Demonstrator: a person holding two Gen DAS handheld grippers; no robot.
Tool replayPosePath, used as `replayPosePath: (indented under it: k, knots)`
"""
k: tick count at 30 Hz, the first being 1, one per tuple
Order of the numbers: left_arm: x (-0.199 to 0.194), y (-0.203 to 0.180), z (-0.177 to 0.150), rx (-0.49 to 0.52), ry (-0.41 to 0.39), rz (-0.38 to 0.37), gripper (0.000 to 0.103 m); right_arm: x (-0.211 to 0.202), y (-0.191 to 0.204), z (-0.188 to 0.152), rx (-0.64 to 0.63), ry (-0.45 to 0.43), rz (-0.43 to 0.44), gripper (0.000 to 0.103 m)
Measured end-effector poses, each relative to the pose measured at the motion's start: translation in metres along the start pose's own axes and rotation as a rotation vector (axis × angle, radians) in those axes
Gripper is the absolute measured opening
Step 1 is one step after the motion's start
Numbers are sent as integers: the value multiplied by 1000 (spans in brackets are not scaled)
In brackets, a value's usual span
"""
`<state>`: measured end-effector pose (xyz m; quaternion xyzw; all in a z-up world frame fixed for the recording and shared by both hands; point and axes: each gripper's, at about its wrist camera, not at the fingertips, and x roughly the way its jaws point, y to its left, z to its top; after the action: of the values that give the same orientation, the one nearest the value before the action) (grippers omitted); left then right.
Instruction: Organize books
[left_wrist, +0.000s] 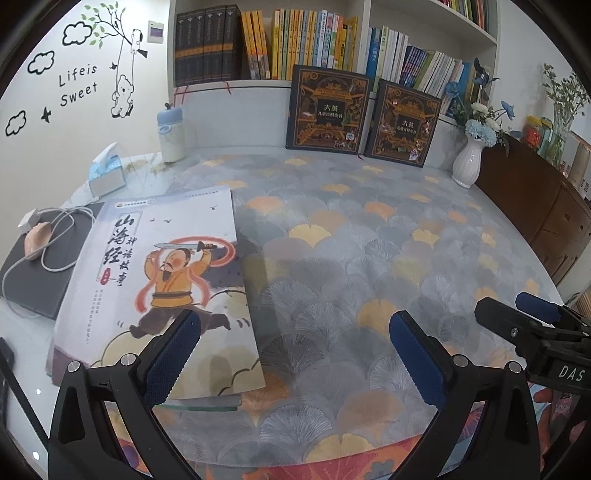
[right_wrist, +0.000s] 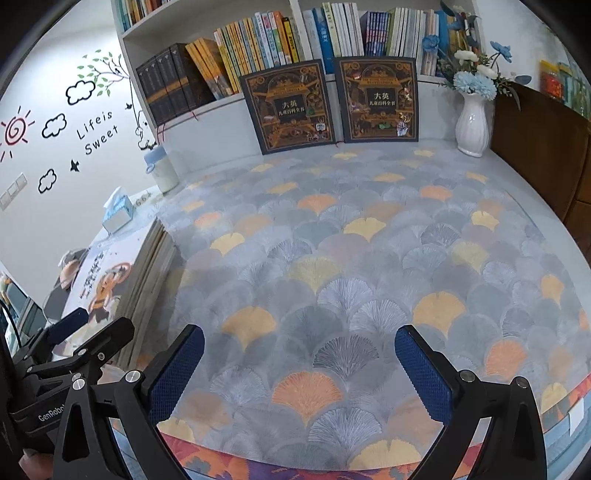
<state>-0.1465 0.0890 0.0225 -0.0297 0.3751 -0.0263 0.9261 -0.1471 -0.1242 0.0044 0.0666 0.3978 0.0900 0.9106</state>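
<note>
Book stack (left_wrist: 155, 280) lies flat at table's (left_wrist: 351, 236) left edge, thin paperbacks, illustrated cover on top. Left gripper (left_wrist: 295, 354) and right gripper (right_wrist: 299, 373) both spread wide, empty. Likely light, floppy, glossy-slick: grip near spine or bound edge.

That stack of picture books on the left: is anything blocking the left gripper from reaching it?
Nothing visible does. The left gripper hangs open just right of the book stack, its near finger already over the top cover. No object lies between them.
</note>
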Motion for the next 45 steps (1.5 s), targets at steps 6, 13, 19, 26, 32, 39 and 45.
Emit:
replayPosePath:
  k: [6, 13, 19, 26, 32, 39, 45]
  knots:
    - [6, -2, 0, 3, 14, 1, 102, 7, -1, 0, -6, 12, 2, 103]
    - [17, 1, 2, -30, 26, -3, 102, 11, -6, 0, 10, 28, 29, 103]
    - [19, -5, 2, -18, 23, -8, 102, 10, -11, 0, 17, 13, 27, 103]
    - [18, -12, 2, -1, 17, -8, 102, 7, -13, -1, 20, 5, 25, 103]
    - [17, -14, 2, 3, 16, -12, 102, 4, -17, -3, 29, 3, 19, 103]
    - [19, -20, 3, 18, 16, -22, 102, 3, -18, -3, 28, 3, 14, 103]
    - [21, -24, 5, 28, 14, -19, 102, 2, -24, -2, 33, -3, -9, 103]
